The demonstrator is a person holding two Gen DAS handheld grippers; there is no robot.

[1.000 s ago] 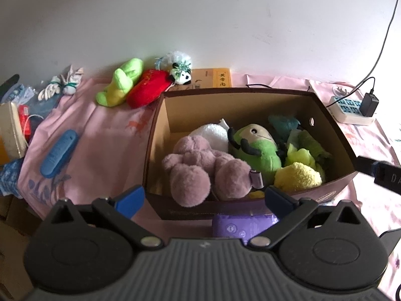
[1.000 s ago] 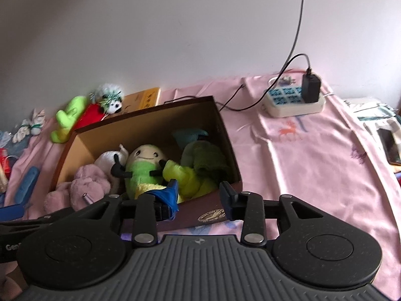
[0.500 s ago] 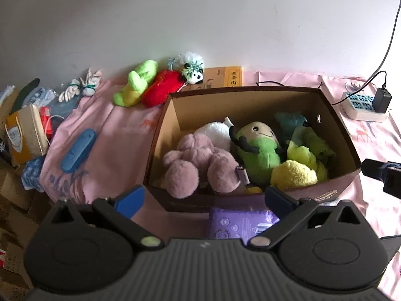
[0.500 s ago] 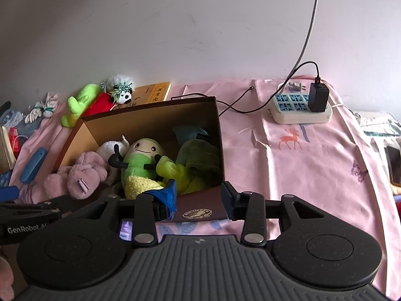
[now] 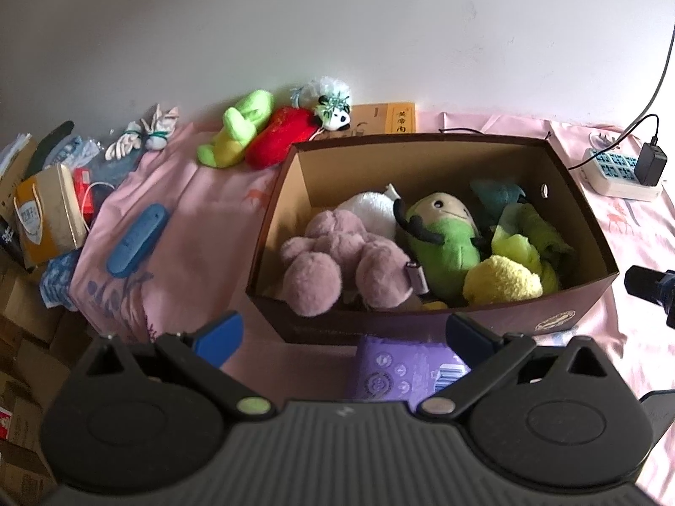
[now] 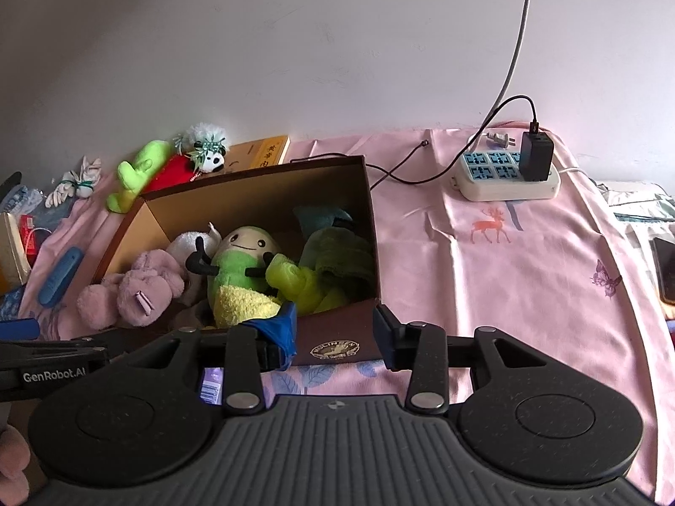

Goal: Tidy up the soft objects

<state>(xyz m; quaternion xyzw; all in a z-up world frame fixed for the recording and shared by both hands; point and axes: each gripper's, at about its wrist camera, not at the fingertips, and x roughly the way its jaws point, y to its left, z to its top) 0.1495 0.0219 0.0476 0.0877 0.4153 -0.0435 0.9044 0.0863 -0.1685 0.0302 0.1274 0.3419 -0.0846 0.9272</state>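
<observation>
Toys [image 5: 257,135] still outside the box [image 5: 422,329] lie far-left by the wall, long axes slanting toward it, nearer the left gripper [image 5: 344,331], which hangs spread and empty, than the right gripper [image 6: 335,329], also spread and empty.

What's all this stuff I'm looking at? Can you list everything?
cardboard box: one, brown, centre of the pink cloth
plush toys in the box: several; mauve, white, green-and-beige, yellow, teal
plush toys outside: lime green, red, small panda, by the wall
blue case: one, left of the box
purple packet: one, in front of the box
power strip: one, white, with black charger, far right
left gripper: one, black, blue fingers apart, empty
right gripper: one, same, empty
</observation>
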